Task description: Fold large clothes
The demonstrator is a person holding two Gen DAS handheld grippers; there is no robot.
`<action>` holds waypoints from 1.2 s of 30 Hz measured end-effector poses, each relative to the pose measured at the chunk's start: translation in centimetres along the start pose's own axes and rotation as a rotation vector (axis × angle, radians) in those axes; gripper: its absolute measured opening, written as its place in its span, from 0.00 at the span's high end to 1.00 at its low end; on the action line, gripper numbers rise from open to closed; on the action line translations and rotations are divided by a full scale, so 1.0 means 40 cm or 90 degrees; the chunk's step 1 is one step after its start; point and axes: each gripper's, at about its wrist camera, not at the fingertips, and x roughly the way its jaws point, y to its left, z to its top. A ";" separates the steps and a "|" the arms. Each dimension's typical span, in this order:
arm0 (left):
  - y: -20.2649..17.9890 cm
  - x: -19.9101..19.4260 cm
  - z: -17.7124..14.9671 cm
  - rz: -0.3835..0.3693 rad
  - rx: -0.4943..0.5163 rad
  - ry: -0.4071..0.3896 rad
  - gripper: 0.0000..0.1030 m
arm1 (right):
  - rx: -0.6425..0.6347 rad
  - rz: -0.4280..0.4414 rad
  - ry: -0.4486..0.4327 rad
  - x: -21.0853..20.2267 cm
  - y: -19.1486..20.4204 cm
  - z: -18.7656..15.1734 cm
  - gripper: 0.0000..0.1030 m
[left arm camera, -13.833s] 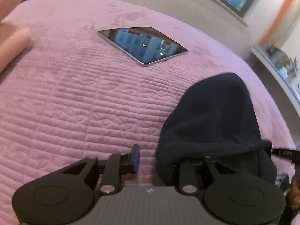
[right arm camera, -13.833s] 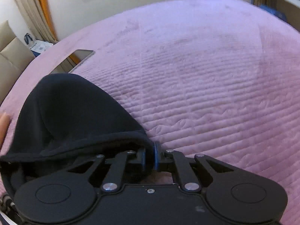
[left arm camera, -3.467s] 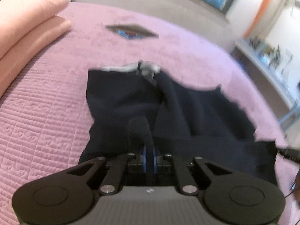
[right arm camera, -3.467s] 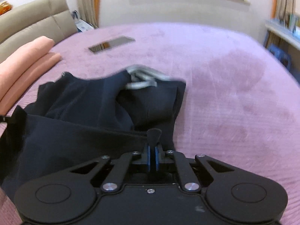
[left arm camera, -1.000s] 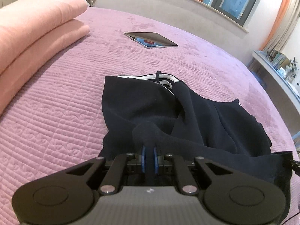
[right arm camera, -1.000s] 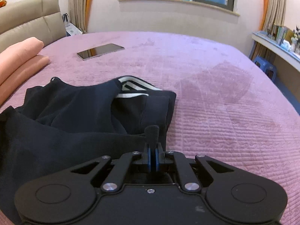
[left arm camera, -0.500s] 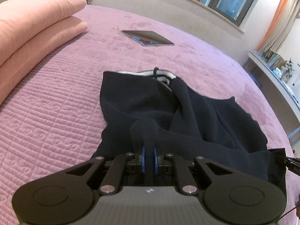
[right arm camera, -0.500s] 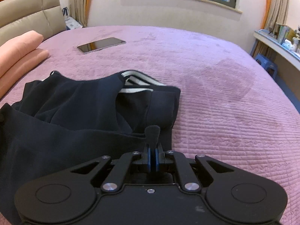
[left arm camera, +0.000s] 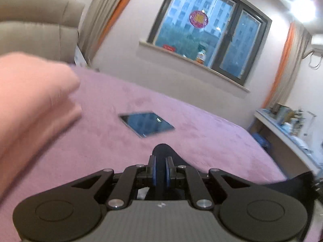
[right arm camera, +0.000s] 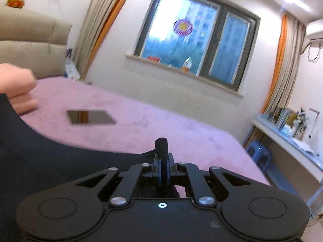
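Both tongs are clamped on the dark garment: the left gripper (left arm camera: 160,169) pinches a bunched fold between its blue-lined fingers (left arm camera: 152,170), and the right gripper (right arm camera: 164,167) pinches a narrower tuft that stands up above its closed jaws. The garment (right arm camera: 52,161) spans the gap between the two tools as a dark sheet, filling the lower left of the right wrist view and showing only as a corner at the far right edge of the left wrist view; how much of it hangs below the tools, or whether any of it touches the bed, cannot be seen. Both cameras look level across the room, and both views are blurred. The step in hand appears to be carrying the held edge up and over for a fold. To do it well, the two grips should travel at equal height and equal spacing so the edge stays taut and straight, then descend together before either opens. Beyond the tongs lies the pink quilted bedspread (left arm camera: 201,133), with a tablet (left arm camera: 147,123) lying flat, well apart from the cloth. Folded peach bedding (left arm camera: 30,100) sits at the left, before a beige headboard (right arm camera: 30,30). Beyond the bed, a dark-framed window (right arm camera: 193,40) with orange-edged curtains faces the tools; a cluttered desk (right arm camera: 292,139) and a blue stool (right arm camera: 258,151) stand at the right.
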 end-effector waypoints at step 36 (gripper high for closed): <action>-0.134 0.250 -0.282 0.046 -0.047 0.205 0.95 | 0.188 0.109 0.365 0.152 0.146 -0.165 0.83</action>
